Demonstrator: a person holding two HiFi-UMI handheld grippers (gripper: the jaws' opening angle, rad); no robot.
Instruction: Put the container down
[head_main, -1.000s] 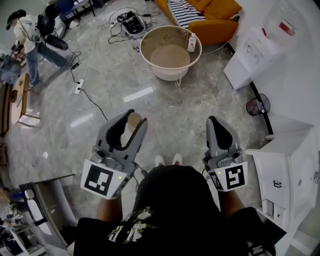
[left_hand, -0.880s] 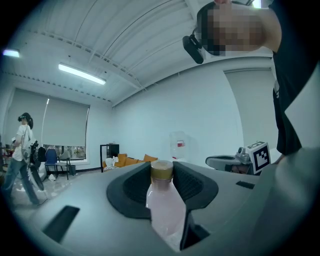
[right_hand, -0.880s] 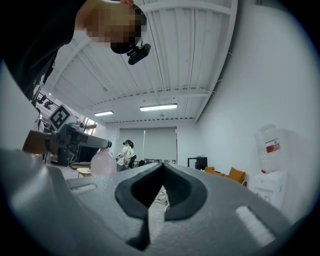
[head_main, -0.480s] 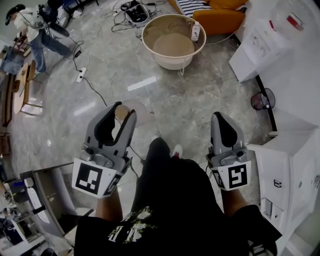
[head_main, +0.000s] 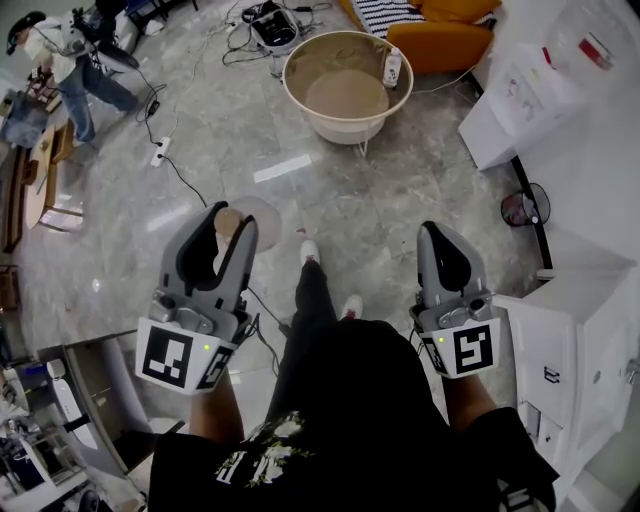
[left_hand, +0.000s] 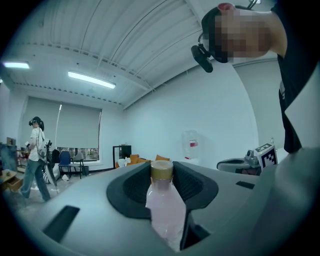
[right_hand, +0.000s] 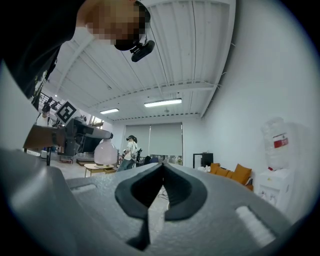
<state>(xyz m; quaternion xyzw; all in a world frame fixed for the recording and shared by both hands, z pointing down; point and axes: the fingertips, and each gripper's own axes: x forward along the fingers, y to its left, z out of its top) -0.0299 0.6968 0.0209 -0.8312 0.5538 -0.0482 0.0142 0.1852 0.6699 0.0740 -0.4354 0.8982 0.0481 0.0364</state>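
Observation:
A small bottle (head_main: 226, 228) of pale pink liquid with a tan cap is the container. My left gripper (head_main: 231, 219) is shut on its body and holds it over the stone floor, left of the person's legs. In the left gripper view the bottle (left_hand: 163, 204) stands upright between the dark pads, its cap level with the tips of my left gripper (left_hand: 162, 170). My right gripper (head_main: 438, 236) hovers on the right with its jaws shut and nothing in them. In the right gripper view the tips of my right gripper (right_hand: 162, 166) meet, and the bottle (right_hand: 105, 152) shows far left.
A round beige tub (head_main: 300, 95) stands ahead with a white bottle (head_main: 392, 67) on its rim. Behind it is an orange sofa (head_main: 445, 40). A white water dispenser (head_main: 515, 105), a small fan (head_main: 521, 208) and a white cabinet (head_main: 575, 345) line the right. Cables (head_main: 170, 170) cross the floor; a person (head_main: 62, 50) stands far left.
The person's leg has stepped forward between the grippers. My left gripper with the bottle has drifted left in the picture. Both grips look unchanged.

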